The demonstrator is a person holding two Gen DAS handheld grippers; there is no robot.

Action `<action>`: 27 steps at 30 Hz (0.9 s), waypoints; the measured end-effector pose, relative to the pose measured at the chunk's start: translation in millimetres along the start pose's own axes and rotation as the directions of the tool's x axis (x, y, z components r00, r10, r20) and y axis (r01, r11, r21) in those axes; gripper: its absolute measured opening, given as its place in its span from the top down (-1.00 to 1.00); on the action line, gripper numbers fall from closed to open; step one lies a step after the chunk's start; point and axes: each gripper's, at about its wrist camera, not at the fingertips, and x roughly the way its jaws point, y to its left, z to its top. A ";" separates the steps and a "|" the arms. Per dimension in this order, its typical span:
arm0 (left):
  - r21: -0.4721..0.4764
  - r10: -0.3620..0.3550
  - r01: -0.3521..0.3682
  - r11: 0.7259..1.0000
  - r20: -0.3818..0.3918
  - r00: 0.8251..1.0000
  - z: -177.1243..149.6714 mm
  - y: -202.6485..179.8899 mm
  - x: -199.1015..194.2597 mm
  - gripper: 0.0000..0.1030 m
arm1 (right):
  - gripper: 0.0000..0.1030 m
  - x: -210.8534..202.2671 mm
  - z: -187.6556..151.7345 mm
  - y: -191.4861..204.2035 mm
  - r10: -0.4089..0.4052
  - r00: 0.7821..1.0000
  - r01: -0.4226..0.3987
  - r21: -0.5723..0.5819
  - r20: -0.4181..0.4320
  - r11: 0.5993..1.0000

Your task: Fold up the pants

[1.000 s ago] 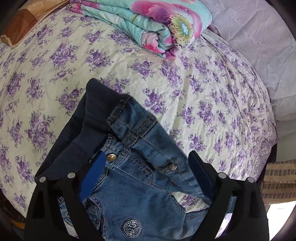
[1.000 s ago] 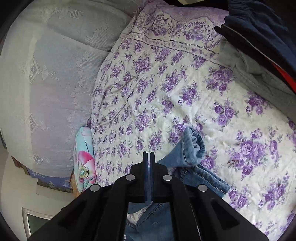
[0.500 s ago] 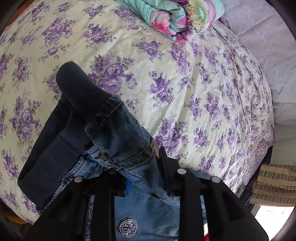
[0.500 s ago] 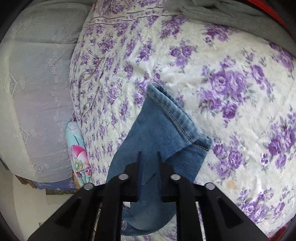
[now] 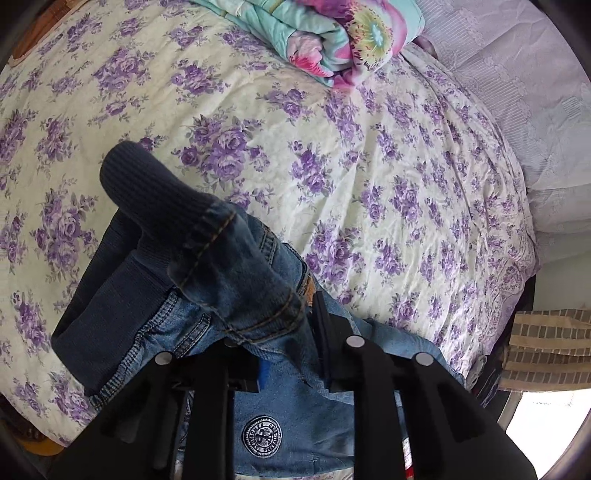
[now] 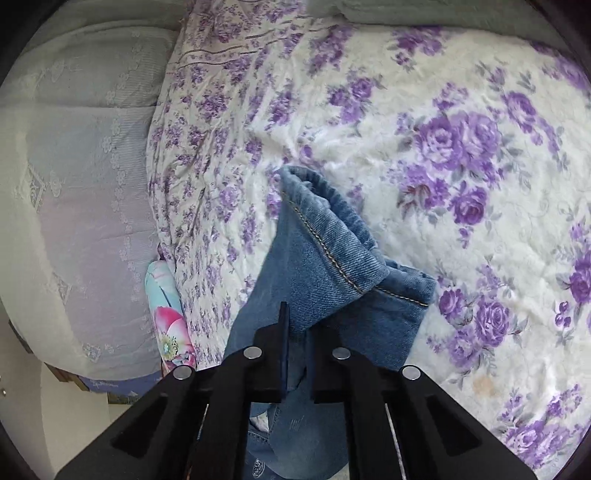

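While both ends of the pants [image 5: 236,288] hang gathered above the bed [image 5: 369,166], left claw [image 5: 284,332] clenched on waistband, right claw [image 6: 295,332] clenched on hem: barely begun, no fold laid yet.

1. A bedsheet [image 5: 369,177], cream with purple rose clusters, covers the bed and is lightly wrinkled.
2. A folded quilt [image 5: 332,33] in teal with large pink flowers lies on the sheet at the far end in the left wrist view; its edge shows at the bed's side in the right wrist view [image 6: 166,321].
3. A pale lace curtain [image 6: 74,184] hangs beside the bed.
4. A brown-and-tan striped cloth [image 5: 546,350] sits past the bed's edge.
5. Grey fabric [image 6: 424,14] lies along the top of the right wrist view.
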 end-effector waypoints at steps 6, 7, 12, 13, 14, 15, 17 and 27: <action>-0.046 -0.065 0.066 0.997 0.035 0.997 41.5 -15.0 -13.7 0.64 | 0.87 12.2 67.9 80.8 0.106 0.994 -0.106 -0.068 -0.013 0.992; -0.070 -0.054 0.057 0.996 0.035 0.998 57.6 -18.2 -6.6 0.61 | 0.84 31.9 87.2 99.7 0.119 0.993 -0.120 -0.071 -0.026 0.990; -0.183 0.013 -0.019 0.983 -0.034 0.999 72.3 -4.2 19.5 -0.35 | -0.29 92.2 136.8 161.0 0.024 0.999 -0.028 -0.136 -0.029 0.990; -0.140 0.017 -0.018 0.990 -0.007 1.000 65.8 -5.2 11.9 -0.40 | -0.28 90.1 131.9 168.2 0.049 0.998 -0.056 -0.177 -0.045 0.983; -0.106 0.042 -0.040 0.994 0.021 0.999 58.1 -4.3 3.5 -0.45 | -0.26 85.7 124.7 172.2 0.037 0.998 -0.047 -0.226 -0.045 0.973; -0.088 0.068 -0.064 0.994 0.043 0.997 50.2 -0.4 -4.1 -0.51 | -0.27 80.4 116.3 172.2 0.003 1.000 -0.011 -0.272 -0.031 0.962; -0.077 0.078 -0.073 0.994 0.064 0.995 34.3 13.5 -16.8 -0.52 | -0.27 70.6 97.9 159.2 -0.073 0.997 0.064 -0.332 -0.015 0.941; -0.139 0.135 -0.123 0.983 0.077 0.988 -49.4 110.6 -53.5 -0.51 | -0.27 1.3 21.6 35.6 -0.320 0.947 0.310 -0.264 0.004 0.913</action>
